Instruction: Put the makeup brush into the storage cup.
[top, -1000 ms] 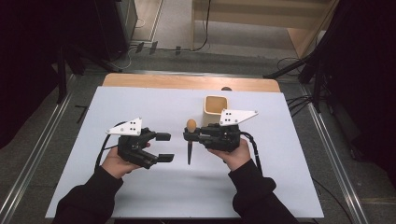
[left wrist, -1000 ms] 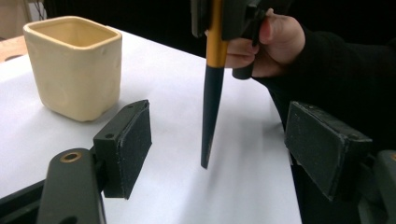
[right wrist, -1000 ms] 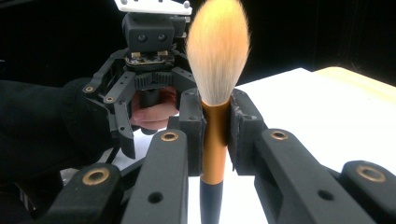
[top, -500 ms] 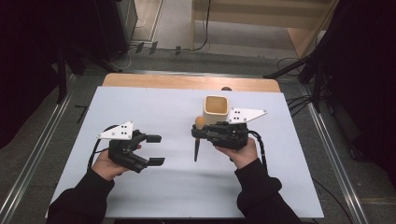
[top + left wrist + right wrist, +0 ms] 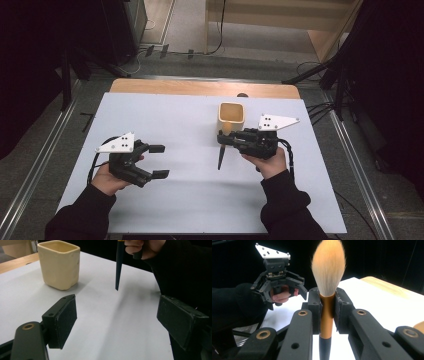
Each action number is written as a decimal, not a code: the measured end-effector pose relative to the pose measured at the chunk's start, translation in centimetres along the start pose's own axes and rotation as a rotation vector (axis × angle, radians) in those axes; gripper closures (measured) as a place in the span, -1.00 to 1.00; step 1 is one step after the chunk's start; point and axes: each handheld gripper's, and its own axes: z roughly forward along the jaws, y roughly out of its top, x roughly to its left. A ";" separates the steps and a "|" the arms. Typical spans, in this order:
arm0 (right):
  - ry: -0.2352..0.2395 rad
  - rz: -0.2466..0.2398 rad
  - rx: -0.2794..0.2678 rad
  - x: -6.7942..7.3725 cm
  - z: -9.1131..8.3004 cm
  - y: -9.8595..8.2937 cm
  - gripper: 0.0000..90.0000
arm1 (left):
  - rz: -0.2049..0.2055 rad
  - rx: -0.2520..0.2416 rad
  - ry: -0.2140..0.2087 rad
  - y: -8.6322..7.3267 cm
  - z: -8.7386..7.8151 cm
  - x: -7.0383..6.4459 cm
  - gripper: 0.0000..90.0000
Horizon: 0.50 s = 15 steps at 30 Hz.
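Here the right gripper [image 5: 223,138] clamps a makeup brush [image 5: 327,290] by its copper ferrule, bristles up and dark handle pointing down above the white table [image 5: 190,200], just in front of the cream square cup [image 5: 231,118]. The left gripper [image 5: 159,161] hovers well to the cup's left with jaws spread and nothing between them. Nothing lies between brush and cup. No writing can be read.

Brush [image 5: 327,290] handle cut off below, cup [image 5: 419,327] mostly off-frame (right edge)
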 end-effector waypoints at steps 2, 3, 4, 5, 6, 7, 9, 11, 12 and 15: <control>-0.003 -0.005 0.002 0.0 -0.3 -0.1 0.76 | -0.001 -0.014 0.008 -0.2 -0.2 0.0 -0.62; -0.003 -0.010 0.001 0.0 -0.4 -0.1 0.76 | -0.002 -0.013 0.010 -0.3 -0.3 0.0 -0.63; -0.007 -0.014 0.003 -0.1 -0.5 -0.2 0.76 | -0.003 -0.014 0.015 -0.4 -0.4 0.0 -0.63; -0.010 -0.012 0.003 -0.1 -0.6 -0.2 0.76 | -0.004 -0.014 0.018 -0.5 -0.5 0.0 -0.63; -0.011 -0.009 0.007 -0.2 -0.8 -0.3 0.76 | -0.005 -0.014 0.021 -0.6 -0.6 0.0 -0.63; -0.017 -0.006 0.011 -0.2 -0.9 -0.3 0.76 | -0.007 -0.012 0.024 -0.7 -0.8 0.0 -0.63; -0.030 -0.002 0.014 -0.4 -1.1 -0.3 0.76 | -0.011 -0.015 0.028 -0.9 -1.0 0.0 -0.64; -0.040 -0.003 0.012 -0.6 -1.4 -0.3 0.76 | -0.013 -0.019 0.036 -1.1 -1.3 0.1 -0.64; -0.046 -0.003 0.015 -0.6 -1.5 -0.3 0.76 | -0.015 -0.015 0.038 -1.1 -1.4 0.1 -0.64; -0.058 -0.001 0.010 -0.8 -2.0 -0.3 0.76 | -0.010 -0.017 0.060 -1.4 -1.7 0.1 -0.64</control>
